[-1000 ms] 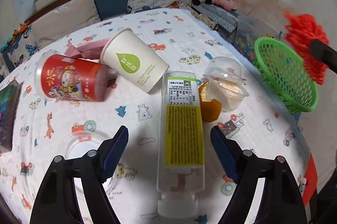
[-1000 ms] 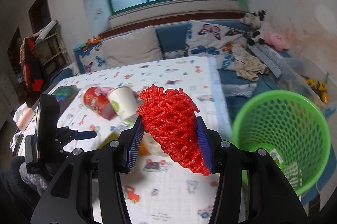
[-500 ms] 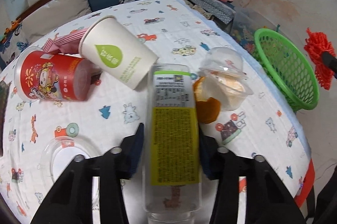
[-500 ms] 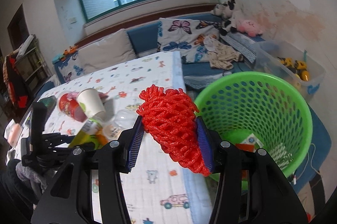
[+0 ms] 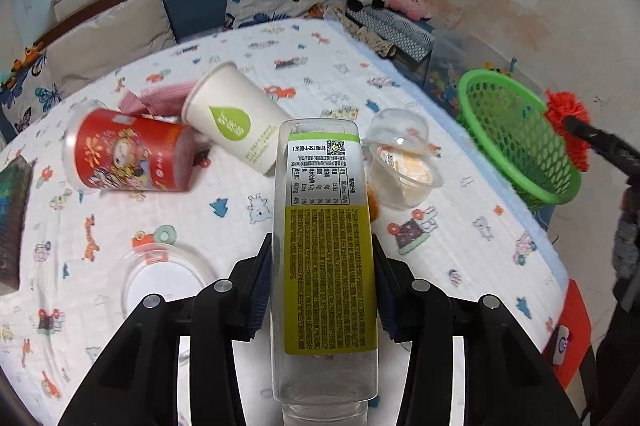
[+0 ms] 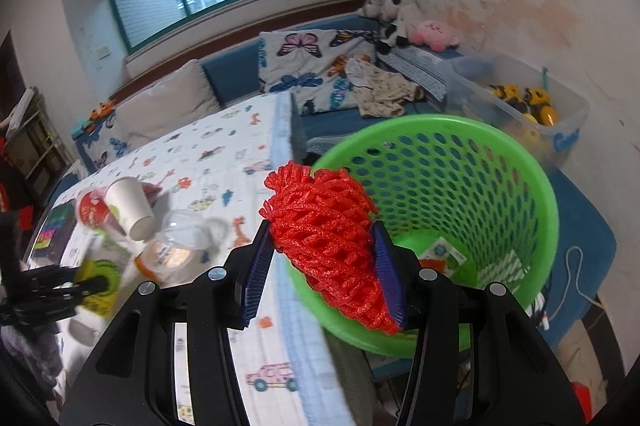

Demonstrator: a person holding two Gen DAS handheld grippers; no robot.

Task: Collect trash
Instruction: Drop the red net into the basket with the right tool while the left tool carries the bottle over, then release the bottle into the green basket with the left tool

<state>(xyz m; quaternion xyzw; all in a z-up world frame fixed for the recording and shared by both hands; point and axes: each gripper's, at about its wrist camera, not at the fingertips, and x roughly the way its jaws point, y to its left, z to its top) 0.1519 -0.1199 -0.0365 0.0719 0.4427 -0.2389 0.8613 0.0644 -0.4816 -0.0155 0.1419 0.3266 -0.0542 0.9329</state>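
My left gripper (image 5: 322,286) is shut on a clear plastic bottle (image 5: 324,226) with a yellow-green label and holds it above the table. My right gripper (image 6: 322,266) is shut on a red foam net (image 6: 324,238) beside the near rim of the green mesh basket (image 6: 500,161), which has scraps inside. The basket (image 5: 516,133) and the red net (image 5: 568,121) also show at the right of the left wrist view. On the table lie a red cup (image 5: 124,153), a white paper cup (image 5: 236,117) and a clear pudding cup (image 5: 400,161).
The table has a white cartoon-print cloth (image 5: 460,226). A clear lid (image 5: 164,282) and a pink wrapper (image 5: 156,97) lie on it. A dark book (image 5: 12,226) sits at its left edge. A sofa with cushions (image 6: 180,101) and a toy bin (image 6: 532,109) stand behind.
My left gripper closed on the bottle and lifted it off the table. My right gripper carried the red net from over the table to the basket's near rim.
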